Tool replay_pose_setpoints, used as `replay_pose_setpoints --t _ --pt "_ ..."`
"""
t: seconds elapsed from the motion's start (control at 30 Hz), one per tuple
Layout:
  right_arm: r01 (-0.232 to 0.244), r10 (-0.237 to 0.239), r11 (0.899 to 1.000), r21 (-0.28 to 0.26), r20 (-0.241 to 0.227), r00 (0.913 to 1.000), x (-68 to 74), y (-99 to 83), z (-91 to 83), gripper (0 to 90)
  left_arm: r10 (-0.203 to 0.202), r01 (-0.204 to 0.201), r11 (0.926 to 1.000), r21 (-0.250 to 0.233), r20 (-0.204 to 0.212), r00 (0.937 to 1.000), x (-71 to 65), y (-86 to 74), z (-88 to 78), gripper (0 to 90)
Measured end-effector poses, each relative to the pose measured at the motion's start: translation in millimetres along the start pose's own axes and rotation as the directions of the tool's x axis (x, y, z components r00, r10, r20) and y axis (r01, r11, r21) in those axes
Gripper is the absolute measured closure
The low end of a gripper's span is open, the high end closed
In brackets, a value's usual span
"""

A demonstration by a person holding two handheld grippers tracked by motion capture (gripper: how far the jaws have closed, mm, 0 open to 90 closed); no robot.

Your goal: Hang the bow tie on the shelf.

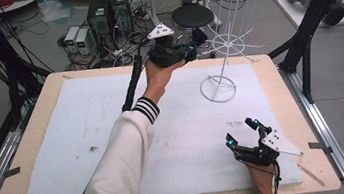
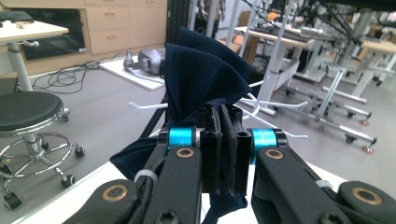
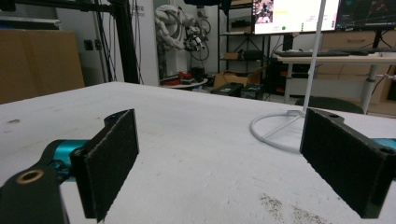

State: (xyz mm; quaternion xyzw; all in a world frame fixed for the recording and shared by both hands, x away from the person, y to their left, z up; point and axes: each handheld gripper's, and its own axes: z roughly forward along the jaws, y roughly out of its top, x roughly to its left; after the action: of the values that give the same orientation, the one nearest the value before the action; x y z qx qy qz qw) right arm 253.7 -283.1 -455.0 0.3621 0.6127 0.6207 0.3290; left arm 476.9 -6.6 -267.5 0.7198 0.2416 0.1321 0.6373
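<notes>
A dark navy cloth (image 2: 201,79) is pinched between the jaws of my left gripper (image 2: 223,116), which is shut on it. The cloth bunches up ahead of the pads and hangs below them. In the high view the left gripper (image 1: 192,51) is held up at the far edge of the table, right beside the lower arms of a white wire rack (image 1: 226,44). Thin white rack arms (image 2: 275,105) show just behind the cloth. My right gripper (image 1: 241,131) rests low at the near right of the table. It is open (image 3: 219,140) and holds nothing.
The rack's ring base (image 1: 218,89) stands on the white mat (image 1: 65,141) at the far right, also seen as the base (image 3: 275,128). A black stool (image 1: 192,16) and computer boxes (image 1: 108,14) sit on the floor beyond the table.
</notes>
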Motion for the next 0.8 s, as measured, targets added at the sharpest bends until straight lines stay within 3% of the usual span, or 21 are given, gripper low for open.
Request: replay_pose_setpoints --t 0.47,0.8 --pt "-0.005 0.005 1.000 -0.004 -0.003 1.0000 -0.7 -0.2 -0.6 10.7 -0.006 0.006 1.0000 0.007 0.011 0.9999 -7.3 0.7 28.4 86.1" --pt "-0.011 0.011 1.000 -0.006 -0.002 0.9999 -1.1 -0.1 -0.6 10.7 -0.006 0.006 0.9996 0.027 0.009 0.9999 -8.9 -3.6 34.9 86.1"
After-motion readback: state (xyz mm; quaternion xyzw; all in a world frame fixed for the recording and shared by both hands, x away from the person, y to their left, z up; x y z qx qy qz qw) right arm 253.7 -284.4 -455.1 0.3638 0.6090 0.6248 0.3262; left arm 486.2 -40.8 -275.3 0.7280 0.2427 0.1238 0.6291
